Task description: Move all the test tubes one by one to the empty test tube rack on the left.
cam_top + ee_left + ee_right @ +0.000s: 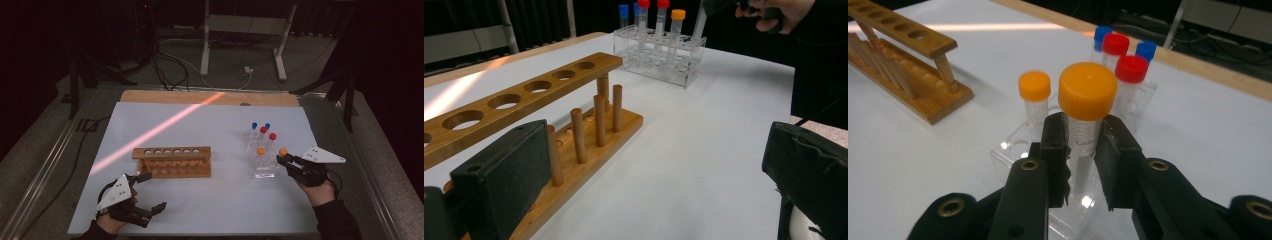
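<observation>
My right gripper [1083, 137] is shut on a clear tube with an orange cap [1087, 90], its pads pressing just under the cap. In the high view, the held tube [283, 151] stands upright at the right edge of a clear plastic rack [263, 172]. That rack holds another orange-capped tube [1034, 86], two red-capped tubes [1131, 69] and two blue-capped ones [1146, 50]. An empty wooden tube rack [172, 161] stands at the table's middle. My left gripper [154, 191] is open near the front left, and the wooden rack [524, 95] lies close ahead of its left jaw.
A white sheet [215, 200] covers the table, with a strip of bare wood [200, 96] along the far edge. A pink streak of light [160, 130] crosses the sheet. Cables [170, 70] and a white stand [242, 22] are on the floor beyond.
</observation>
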### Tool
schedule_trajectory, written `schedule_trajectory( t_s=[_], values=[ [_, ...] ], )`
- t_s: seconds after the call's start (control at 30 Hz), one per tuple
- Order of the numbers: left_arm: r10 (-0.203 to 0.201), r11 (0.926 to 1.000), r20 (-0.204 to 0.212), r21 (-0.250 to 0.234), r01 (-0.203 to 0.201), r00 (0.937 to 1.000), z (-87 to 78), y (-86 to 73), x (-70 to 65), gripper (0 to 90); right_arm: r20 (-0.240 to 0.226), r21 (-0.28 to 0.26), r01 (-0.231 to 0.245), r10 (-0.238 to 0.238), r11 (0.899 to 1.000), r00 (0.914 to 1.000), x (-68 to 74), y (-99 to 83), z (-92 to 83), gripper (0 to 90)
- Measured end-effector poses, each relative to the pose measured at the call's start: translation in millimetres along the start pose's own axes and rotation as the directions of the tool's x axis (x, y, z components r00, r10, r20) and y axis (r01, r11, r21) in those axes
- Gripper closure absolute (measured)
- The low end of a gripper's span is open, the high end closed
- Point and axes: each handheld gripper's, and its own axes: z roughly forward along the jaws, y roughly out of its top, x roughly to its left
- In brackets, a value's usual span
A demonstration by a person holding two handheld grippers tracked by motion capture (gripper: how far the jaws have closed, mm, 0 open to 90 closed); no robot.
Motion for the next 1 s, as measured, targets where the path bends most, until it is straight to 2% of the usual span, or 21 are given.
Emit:
schedule_trajectory(
  t_s=[0.27,0.43,0.63,0.67,0.77,0.8,1.0],
  values=[
    [0.005,1.0000,-0.001,-0.008,-0.005,1.0000,-0.2,-0.4,0.0,0.5,0.019,-0.031,0.037,-0.036,0.999,0.9992,4.7,10.2,-12.1,74.8],
    [0.022,0.9997,-0.018,0.011,-0.022,0.9996,0.9,-0.7,-1.0,0.5,0.020,-0.050,0.052,-0.051,0.997,0.9985,7.3,15.6,-18.3,74.8],
    [0.017,0.9996,-0.014,0.024,-0.017,0.9998,1.6,-0.1,-1.6,0.5,-0.023,-0.075,0.065,-0.067,0.995,0.9975,18.2,24.2,-22.4,74.8],
    [0.005,0.9996,-0.007,0.026,-0.005,1.0000,1.6,0.2,-1.5,0.5,-0.052,-0.079,0.070,-0.074,0.994,0.9959,23.9,26.8,-21.5,74.8],
    [0.002,0.9996,-0.003,0.029,-0.002,1.0000,2.0,0.1,-1.7,0.5,-0.078,-0.084,0.077,-0.084,0.993,0.9934,29.6,29.0,-19.6,74.8],
    [0.001,0.9995,-0.002,0.031,-0.001,1.0000,2.4,0.0,-2.0,0.5,-0.102,-0.082,0.084,-0.092,0.993,0.9905,35.9,30.5,-16.7,74.8],
    [0.017,0.9988,0.010,0.047,-0.017,0.9998,4.1,0.2,-4.0,0.5,-0.164,-0.069,0.102,-0.112,0.992,0.9802,51.6,31.0,-3.4,74.8]
  ],
)
